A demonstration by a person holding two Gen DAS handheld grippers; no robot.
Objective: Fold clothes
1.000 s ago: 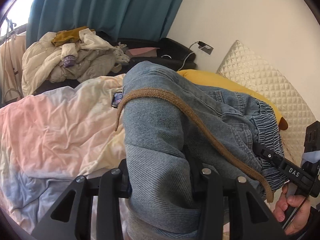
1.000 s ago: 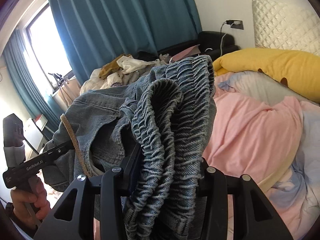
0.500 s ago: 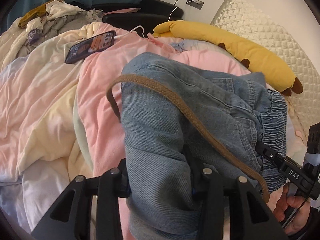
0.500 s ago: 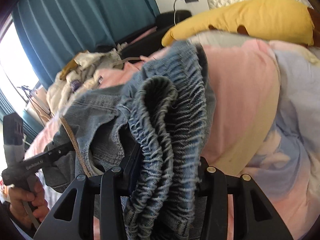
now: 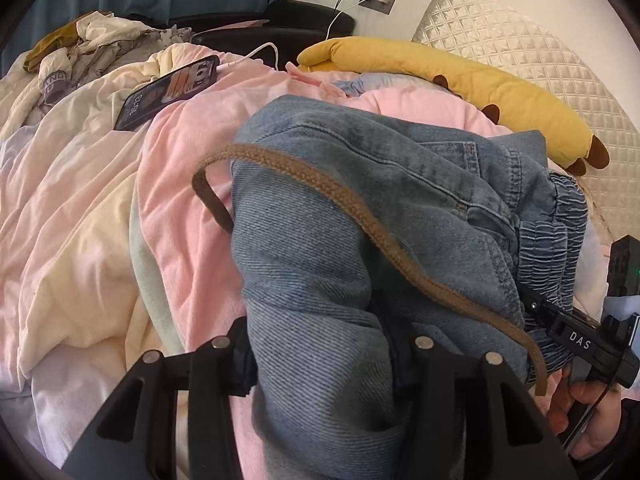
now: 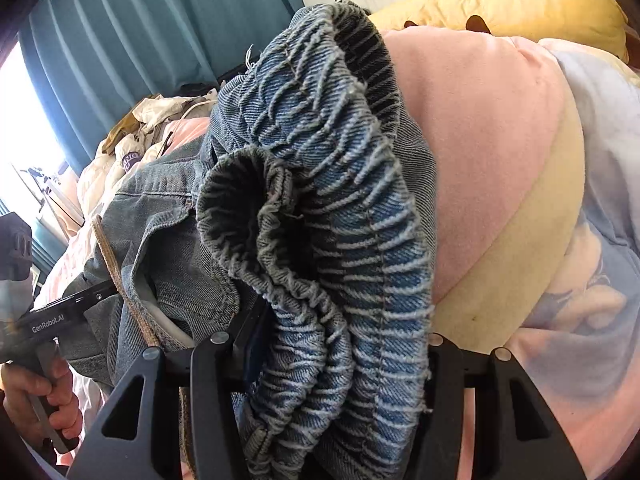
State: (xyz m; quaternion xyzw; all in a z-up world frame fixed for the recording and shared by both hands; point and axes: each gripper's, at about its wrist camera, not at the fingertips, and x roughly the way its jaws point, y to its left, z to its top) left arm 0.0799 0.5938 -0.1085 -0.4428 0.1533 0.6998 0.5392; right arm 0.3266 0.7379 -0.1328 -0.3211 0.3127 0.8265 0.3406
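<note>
I've got the faded blue denim jeans (image 5: 320, 240) bunched up over the pink and cream bedsheet (image 5: 80, 208). Left gripper (image 5: 320, 352) is clenched on a thick wad, and right gripper (image 6: 324, 356) is clamped on the ruched elastic waistband (image 6: 340, 200). My worry is the loose braided brown belt (image 5: 320, 192). It could snag or slither out, and heavy denim might creep from the pinch.

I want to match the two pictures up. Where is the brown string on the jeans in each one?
Left wrist view: the brown string runs across the middle, over the jeans, from upper left down to lower right.
Right wrist view: the string is at the left, hanging down the denim.
Shared landmark: the long yellow banana pillow, upper right in both.
</note>
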